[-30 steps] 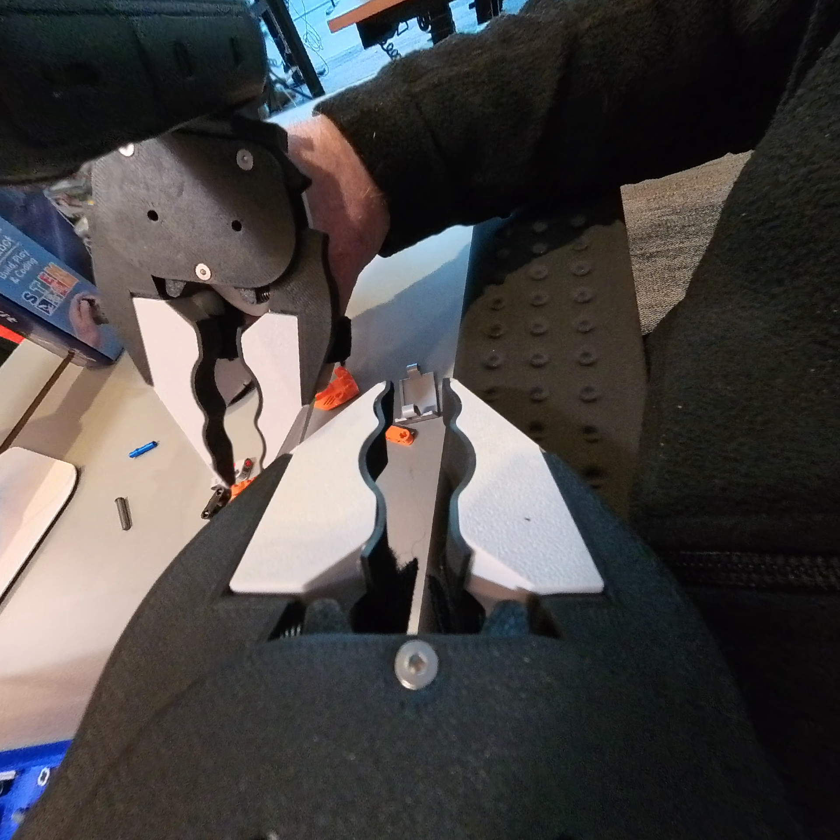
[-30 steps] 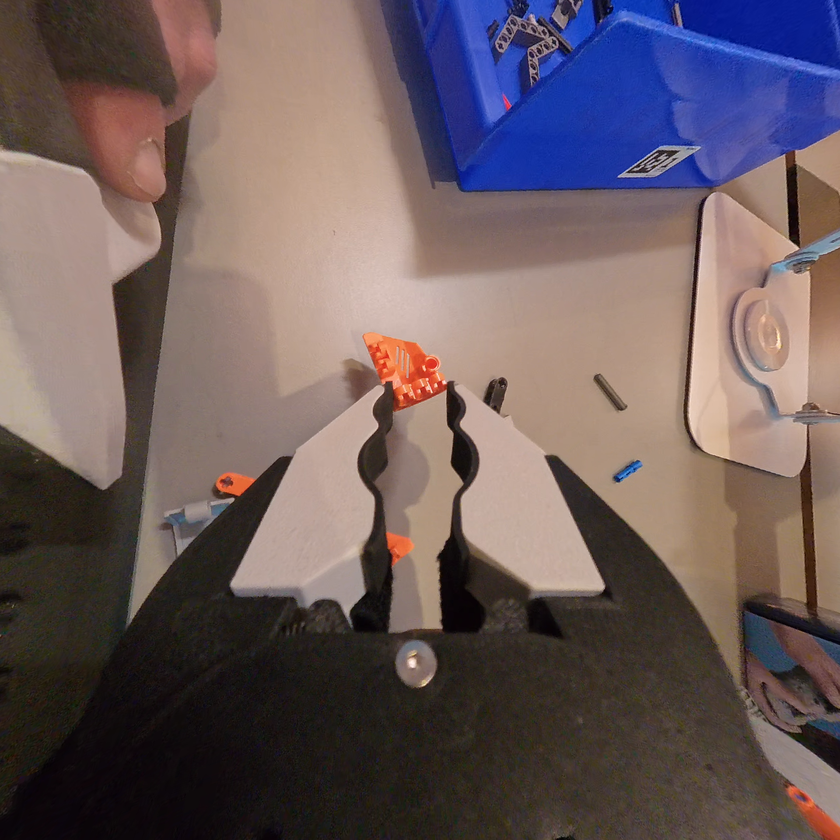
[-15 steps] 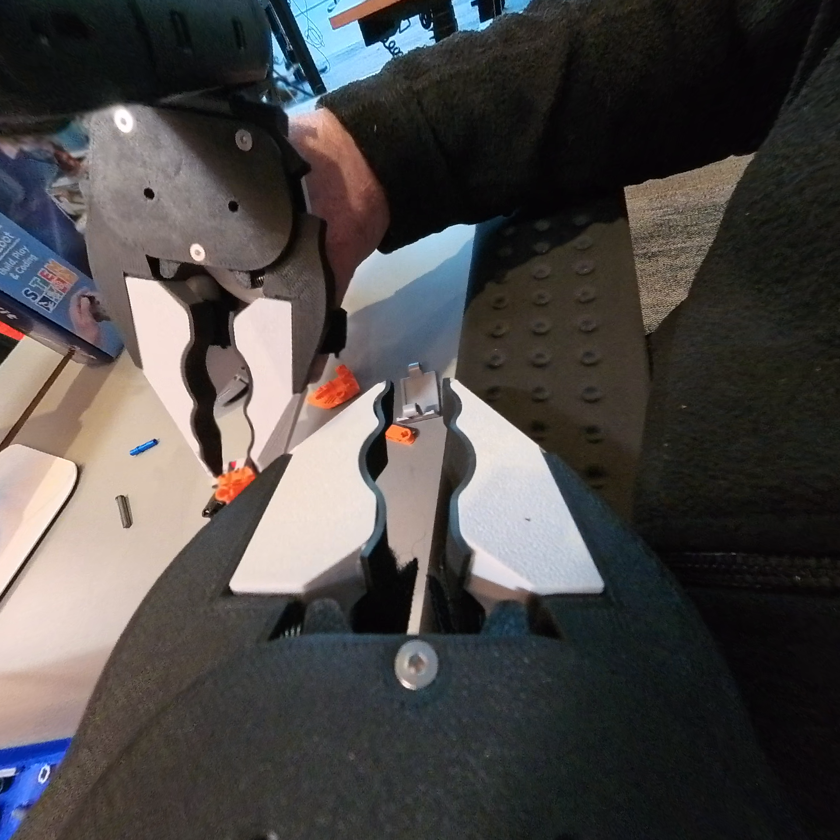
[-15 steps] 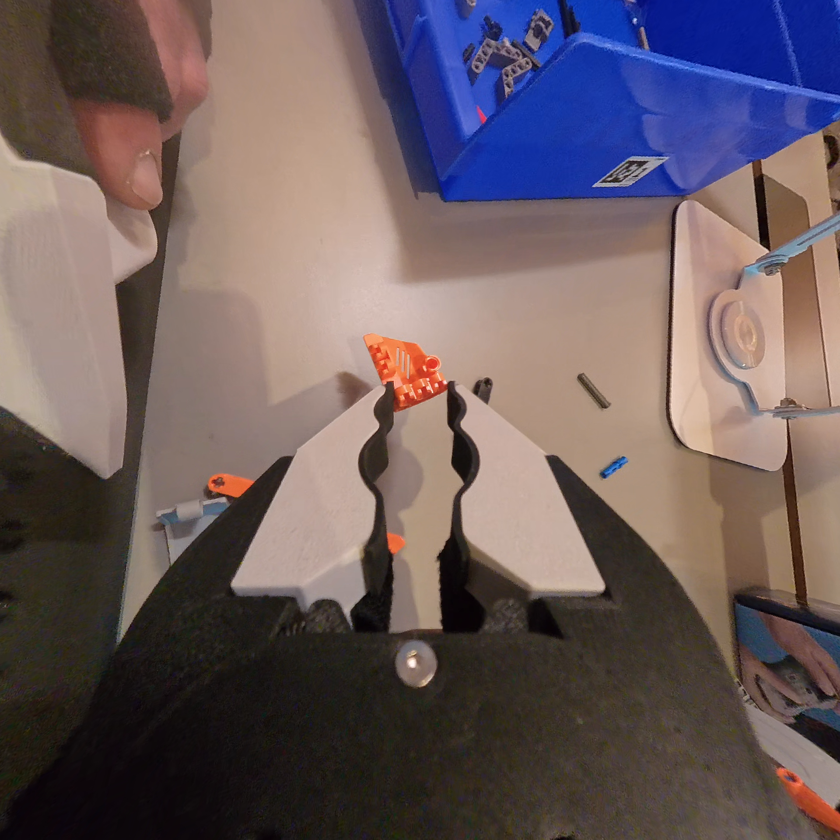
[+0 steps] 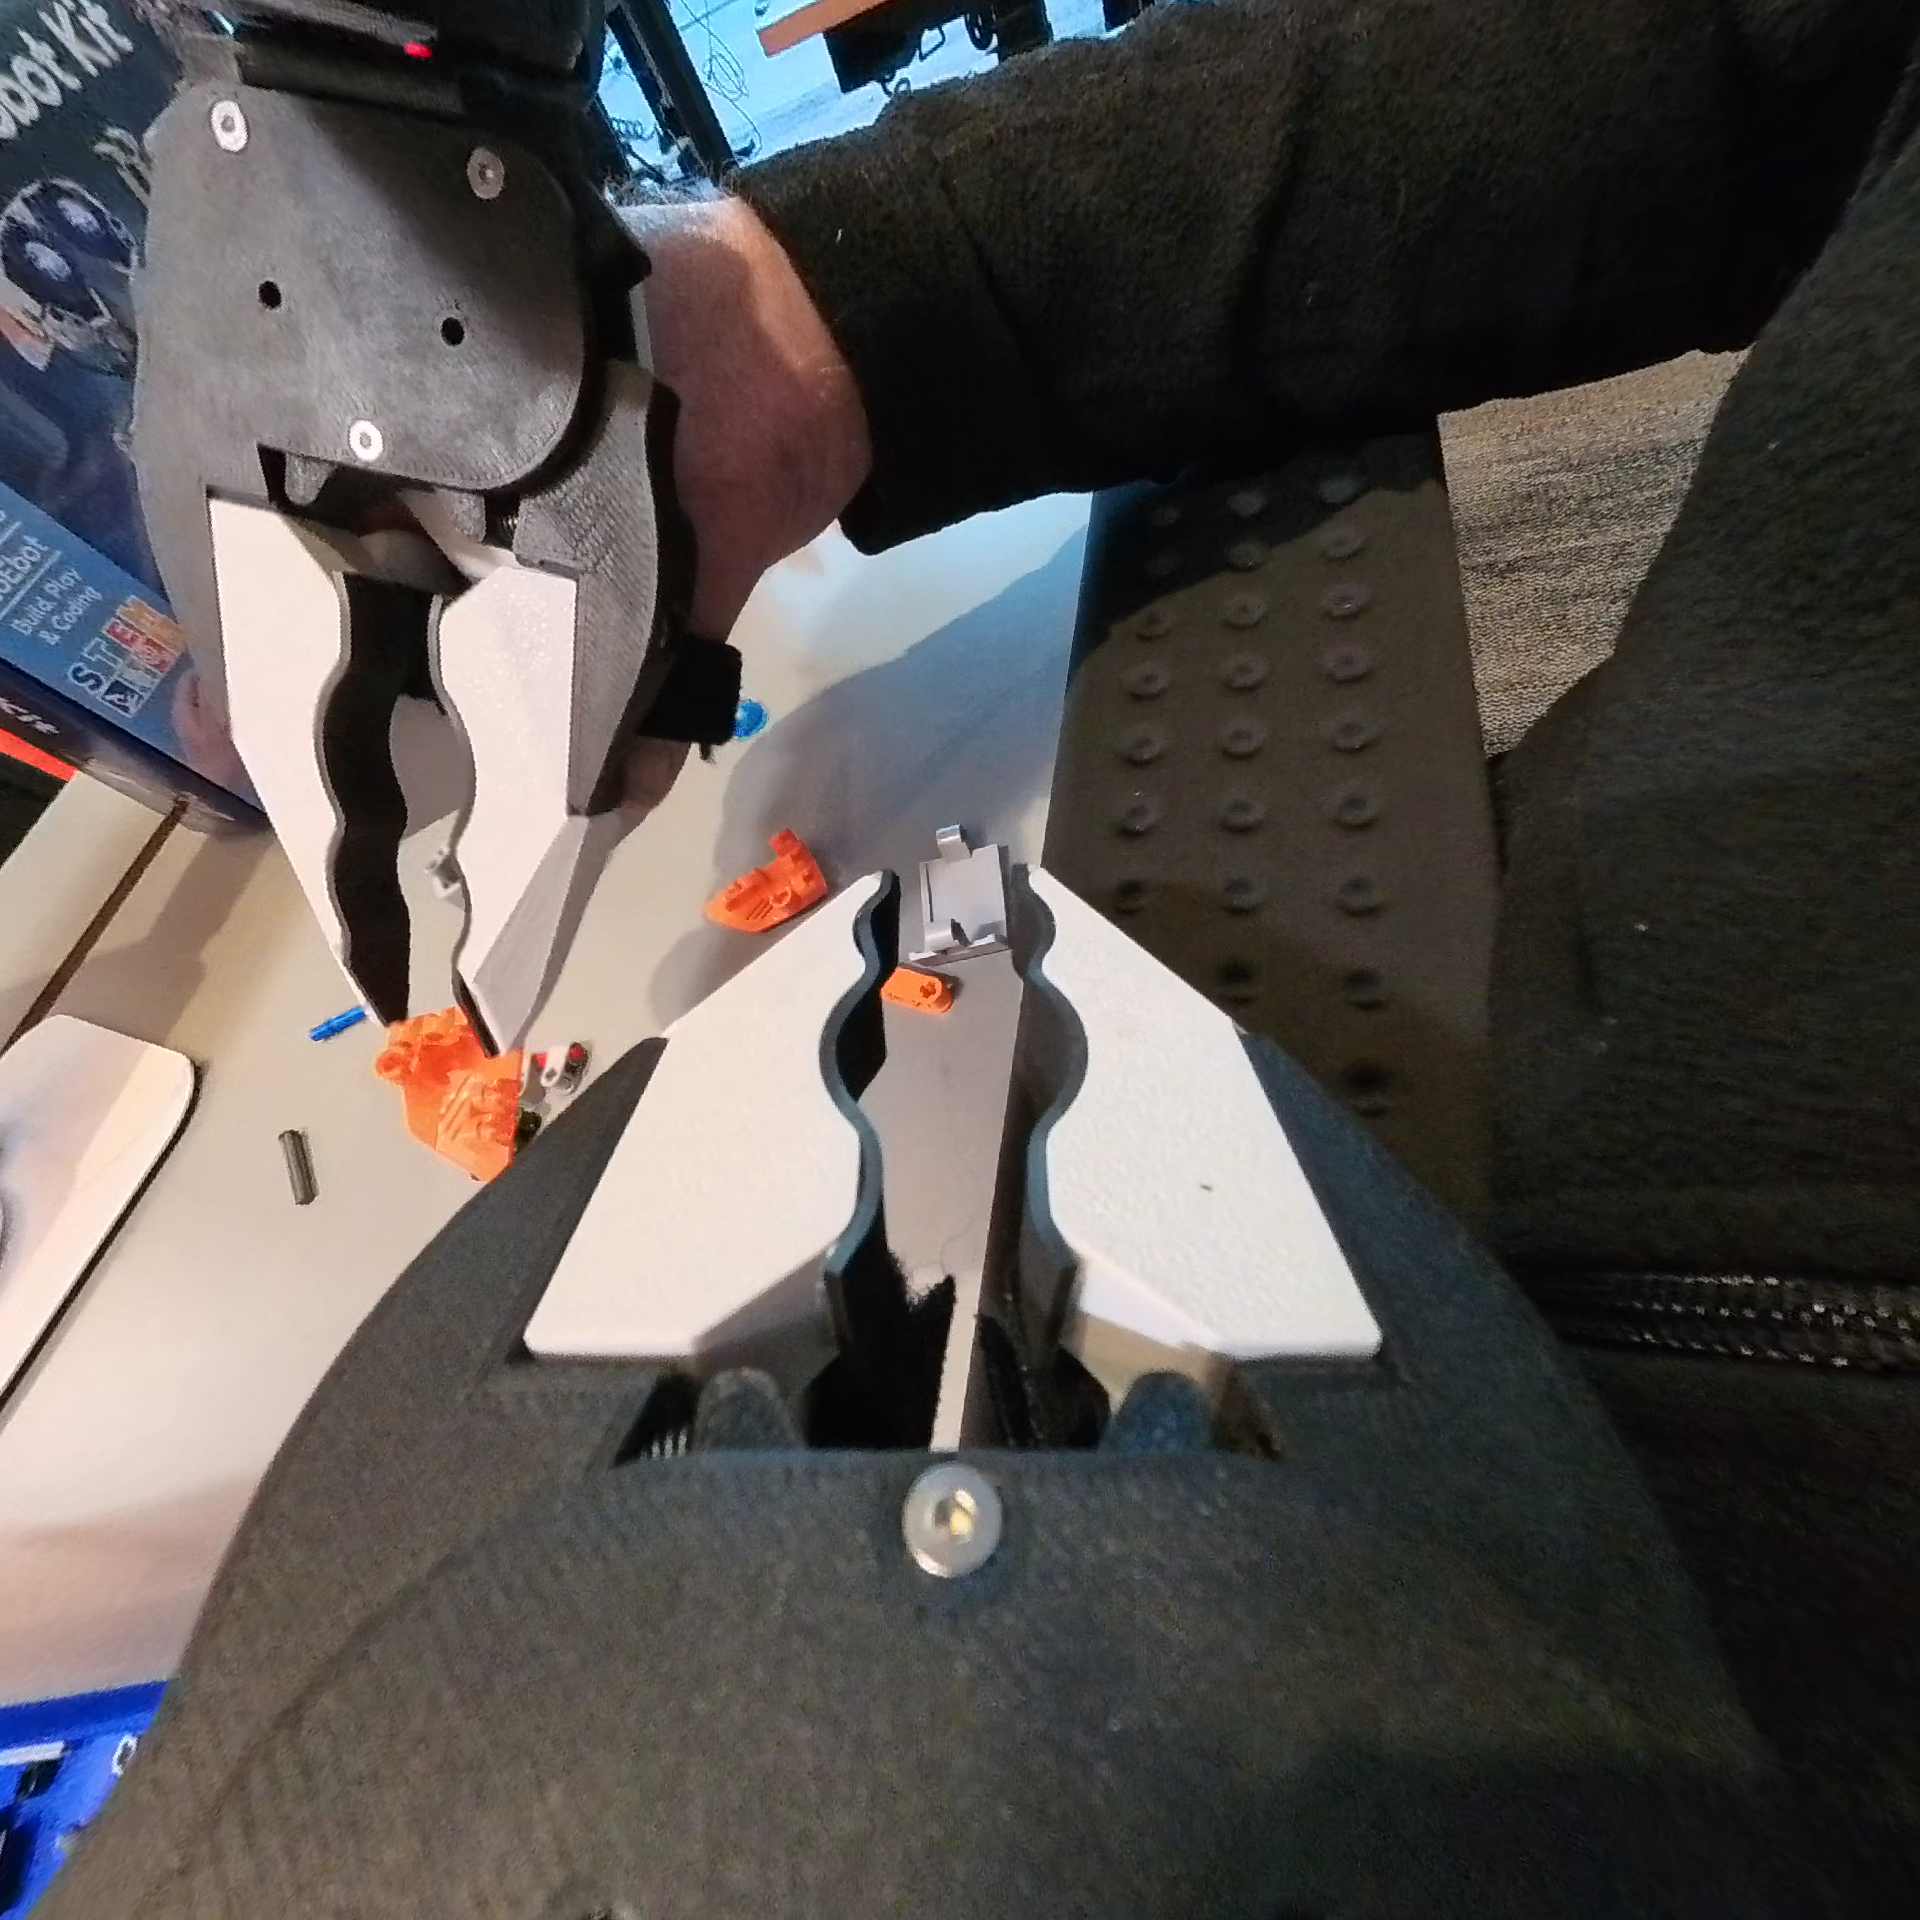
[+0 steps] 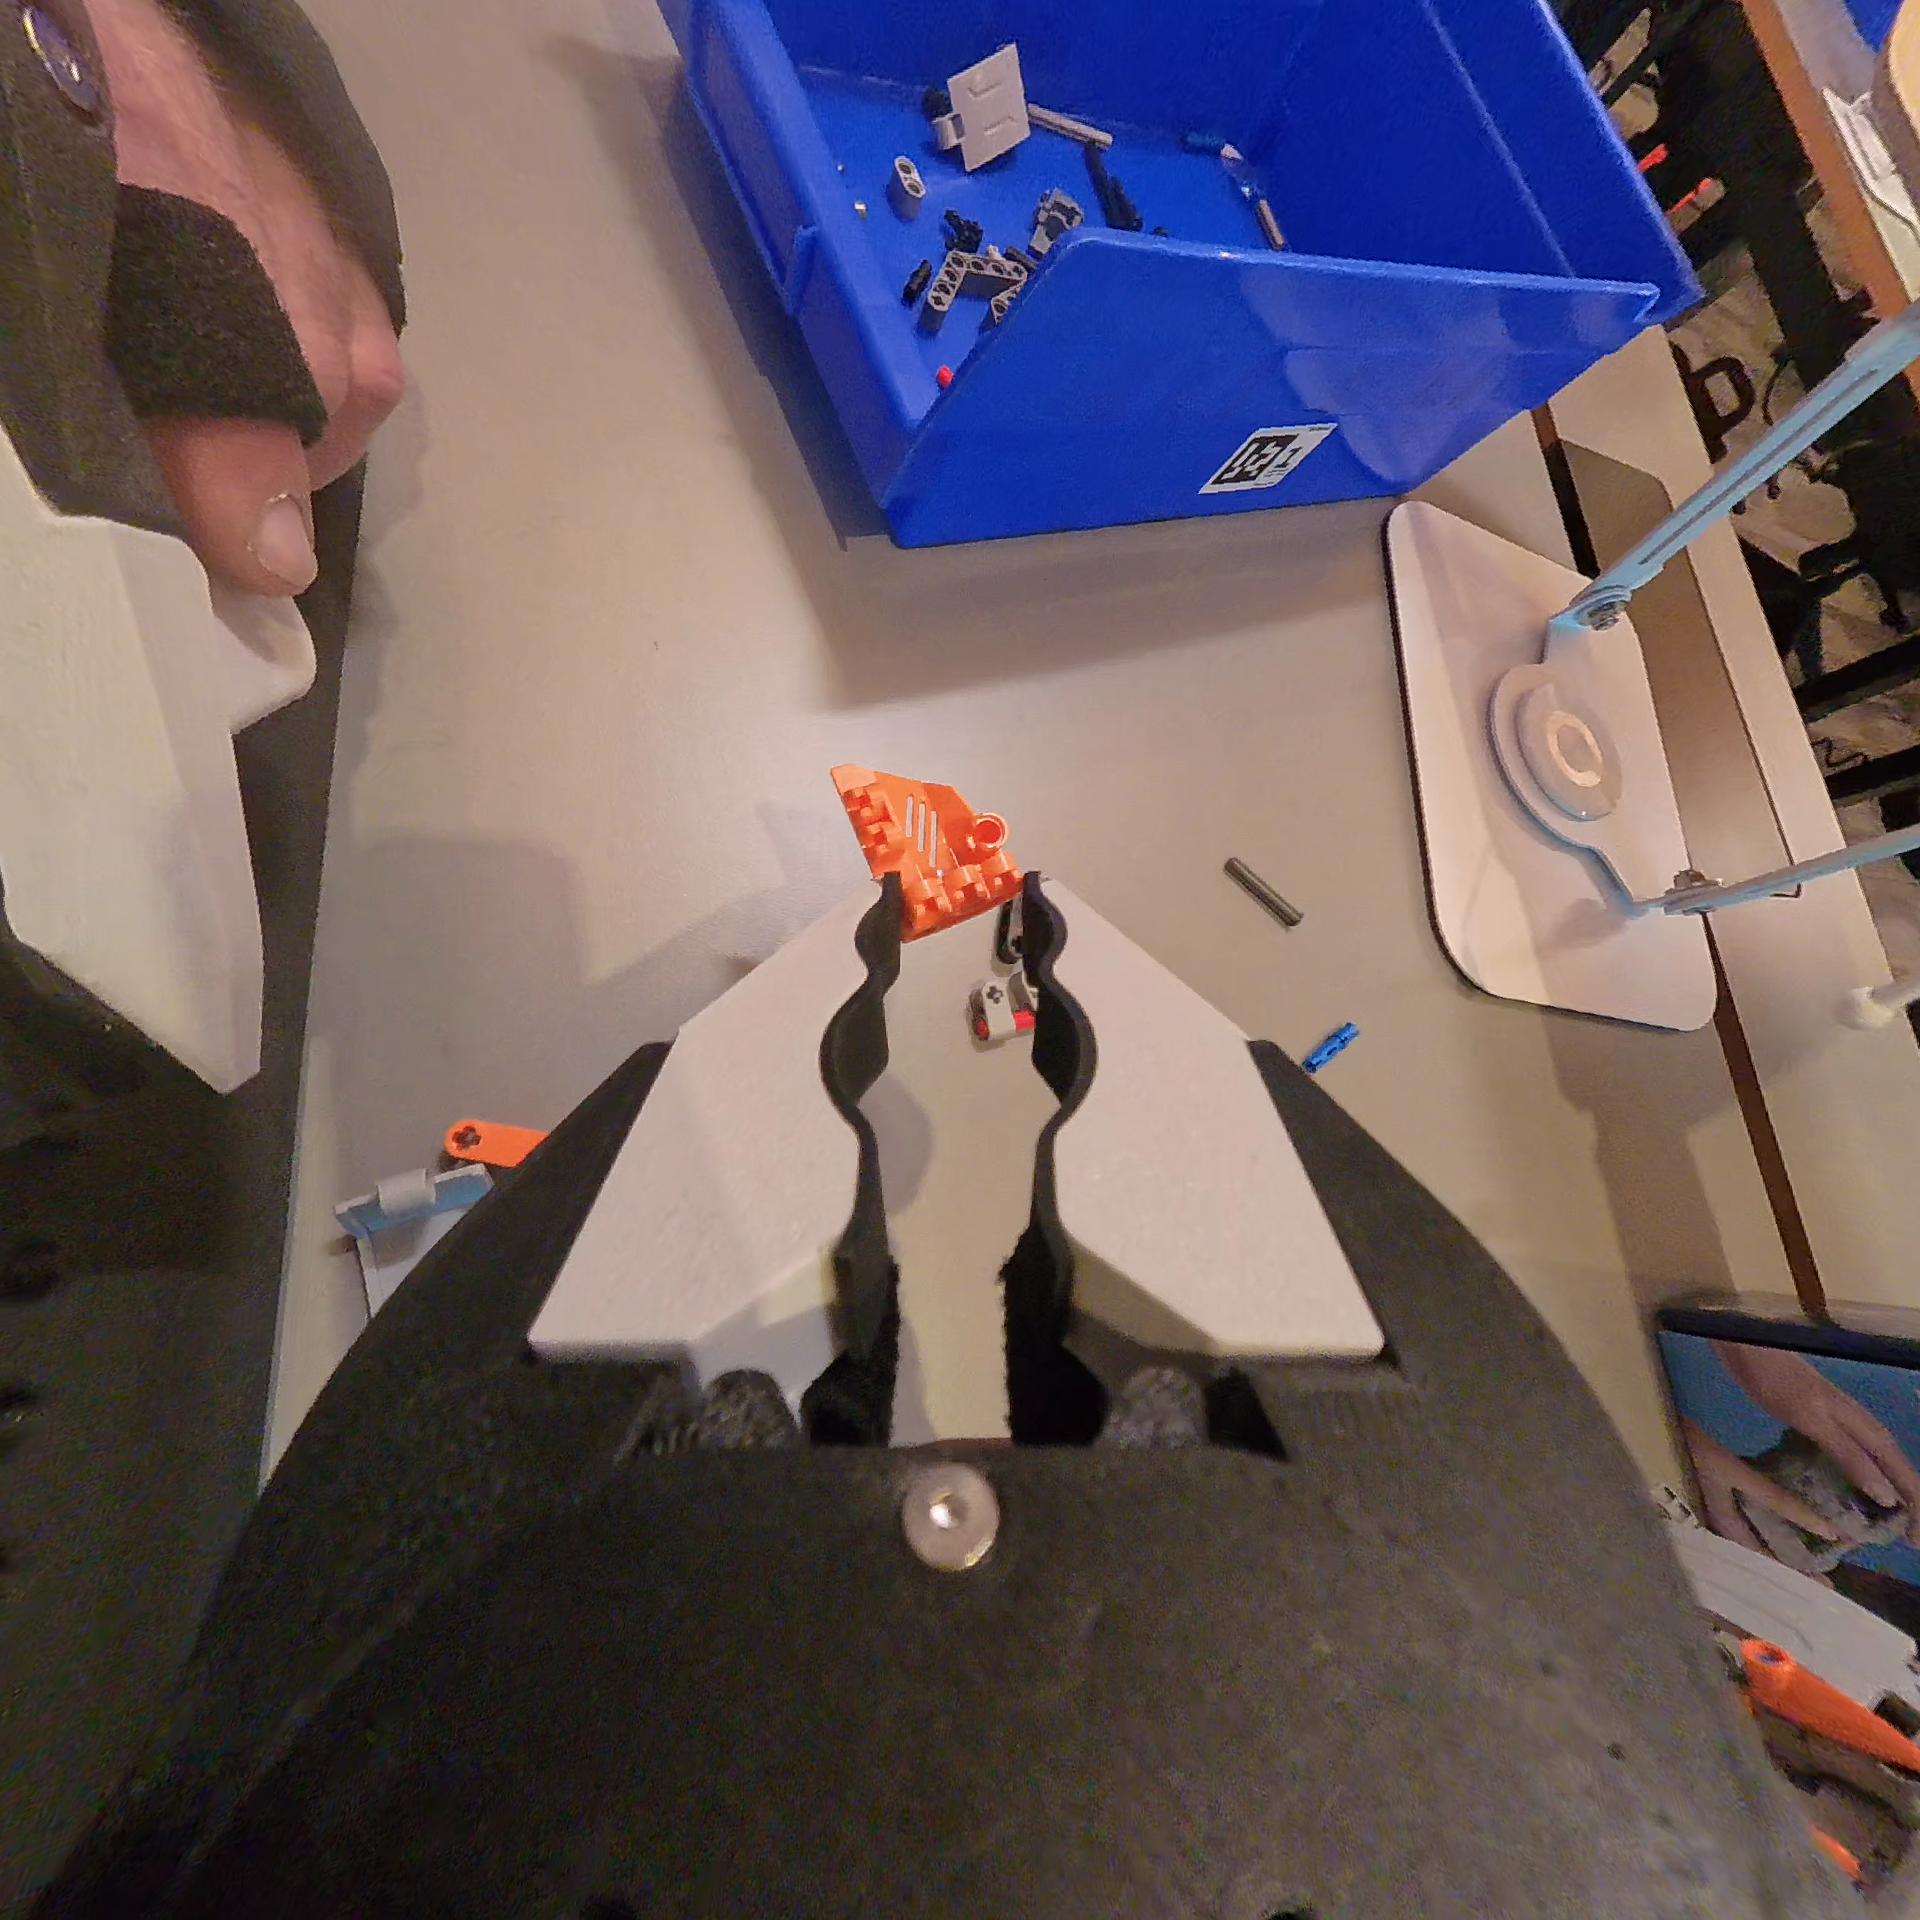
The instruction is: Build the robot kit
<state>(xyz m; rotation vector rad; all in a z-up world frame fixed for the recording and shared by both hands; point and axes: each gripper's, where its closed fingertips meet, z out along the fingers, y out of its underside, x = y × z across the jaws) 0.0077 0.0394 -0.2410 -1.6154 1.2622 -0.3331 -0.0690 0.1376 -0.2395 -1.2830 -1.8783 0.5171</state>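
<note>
Orange panel piece [image 6: 928,847] being pinched at the tips of the right gripper [image 6: 954,883], just above the table [image 6: 623,727].

Right gripper fingers are closing on the piece's lower edge, lifting it clear of a small grey connector [image 6: 1000,1006]. Left gripper [image 5: 951,883] is sitting with its jaws parted, gripping nothing, its tips bracketing a grey hinged part [image 5: 966,902] near the table edge, with a small orange beam [image 5: 920,989] beside it. Blue bin [image 6: 1143,457] of loose parts is standing well beyond; a dark pin [image 6: 1261,890] and blue pin [image 6: 1329,1045] are lying to the right.
</note>
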